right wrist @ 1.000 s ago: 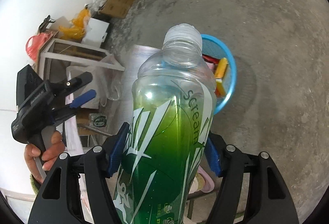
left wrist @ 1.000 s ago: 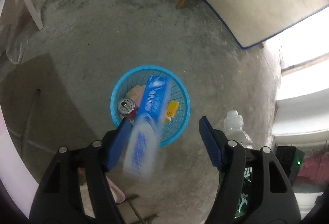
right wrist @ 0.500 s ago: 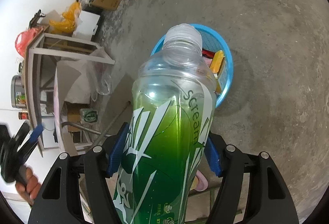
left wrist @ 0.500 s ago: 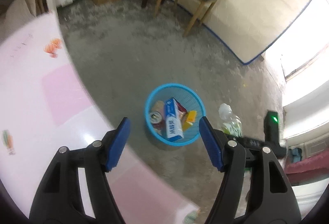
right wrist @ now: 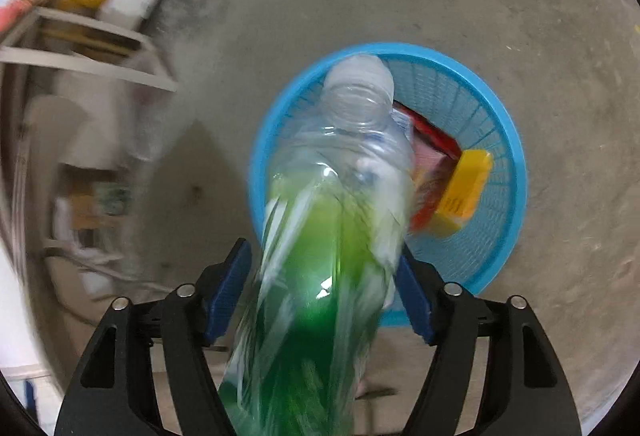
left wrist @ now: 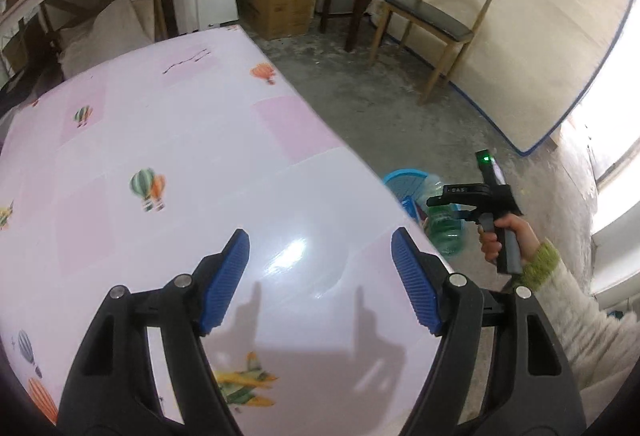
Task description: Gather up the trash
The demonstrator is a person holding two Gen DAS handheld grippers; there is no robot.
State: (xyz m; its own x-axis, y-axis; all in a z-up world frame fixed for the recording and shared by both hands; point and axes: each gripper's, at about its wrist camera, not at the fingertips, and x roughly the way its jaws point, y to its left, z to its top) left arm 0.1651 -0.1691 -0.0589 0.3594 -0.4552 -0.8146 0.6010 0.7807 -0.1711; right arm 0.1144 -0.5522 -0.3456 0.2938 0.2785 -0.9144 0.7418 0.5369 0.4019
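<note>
Between your right tongs [right wrist: 324, 288] hangs the green bottle [right wrist: 320, 268], blurred, its clear neck pointing ahead over the blue basket [right wrist: 508, 140] on the concrete floor [right wrist: 500, 4]; the pads are spreading and a gap shows beside the left pad, so the grip looks released; a red box [right wrist: 430, 140] and a yellow box [right wrist: 464, 192] lie in the basket beyond the bottle's right side; your left tongs [left wrist: 320, 280] stand wide, still widening, with nothing between them, above the pink balloon-print bench [left wrist: 160, 164]; off their right pad your other hand [left wrist: 506, 236] holds the bottle over the basket.
</note>
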